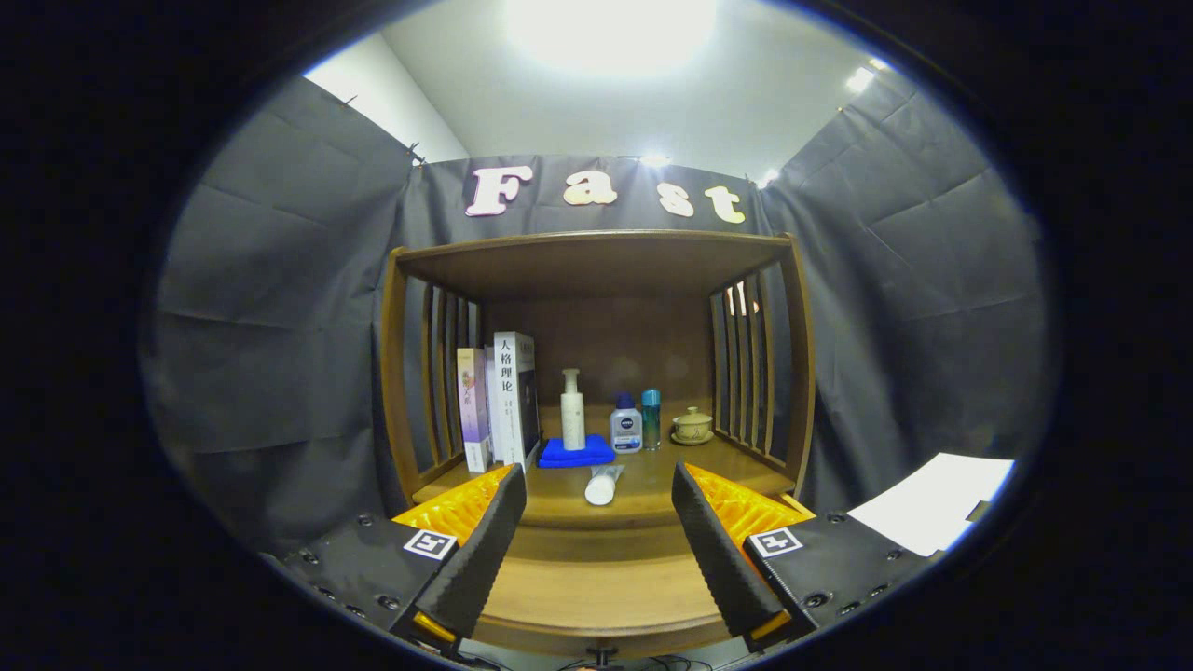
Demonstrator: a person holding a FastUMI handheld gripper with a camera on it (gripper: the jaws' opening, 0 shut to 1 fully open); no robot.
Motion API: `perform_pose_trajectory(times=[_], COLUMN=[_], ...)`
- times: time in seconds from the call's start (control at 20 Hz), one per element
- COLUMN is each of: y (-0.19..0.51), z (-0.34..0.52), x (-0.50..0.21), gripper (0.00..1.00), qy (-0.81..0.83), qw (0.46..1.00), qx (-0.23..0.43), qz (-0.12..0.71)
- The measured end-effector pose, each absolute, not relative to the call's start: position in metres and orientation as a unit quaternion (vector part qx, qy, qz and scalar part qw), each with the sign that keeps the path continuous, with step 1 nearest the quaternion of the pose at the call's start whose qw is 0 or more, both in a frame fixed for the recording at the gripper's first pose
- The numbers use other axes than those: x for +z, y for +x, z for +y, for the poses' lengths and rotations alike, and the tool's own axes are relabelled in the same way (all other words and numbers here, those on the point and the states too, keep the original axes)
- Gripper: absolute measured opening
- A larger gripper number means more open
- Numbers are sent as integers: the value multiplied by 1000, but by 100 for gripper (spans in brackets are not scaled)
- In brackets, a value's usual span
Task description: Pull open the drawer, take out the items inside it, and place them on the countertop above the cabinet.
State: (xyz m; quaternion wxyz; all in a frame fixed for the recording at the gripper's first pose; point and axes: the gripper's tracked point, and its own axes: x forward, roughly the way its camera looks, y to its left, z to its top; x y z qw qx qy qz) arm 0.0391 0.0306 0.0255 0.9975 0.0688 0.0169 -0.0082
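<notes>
Your gripper [598, 499] hangs with jaws spread wide and empty; a white tube [602, 486] lies on the wooden countertop [643, 499] just ahead, between the fingers.

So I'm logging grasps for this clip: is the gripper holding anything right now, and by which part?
Nothing is held. The gripper has its jaws wide apart, with the white tube lying on the countertop beyond them, untouched.
</notes>
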Motion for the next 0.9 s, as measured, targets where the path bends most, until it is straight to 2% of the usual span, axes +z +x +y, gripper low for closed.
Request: perform_pose_trajectory(times=[0.45, 0.9], y=[-2, -13], z=[56, 77], x=[-52, -116], gripper=[98, 98], qy=[61, 62], qw=[997, 993], qx=[13, 30], qz=[52, 91])
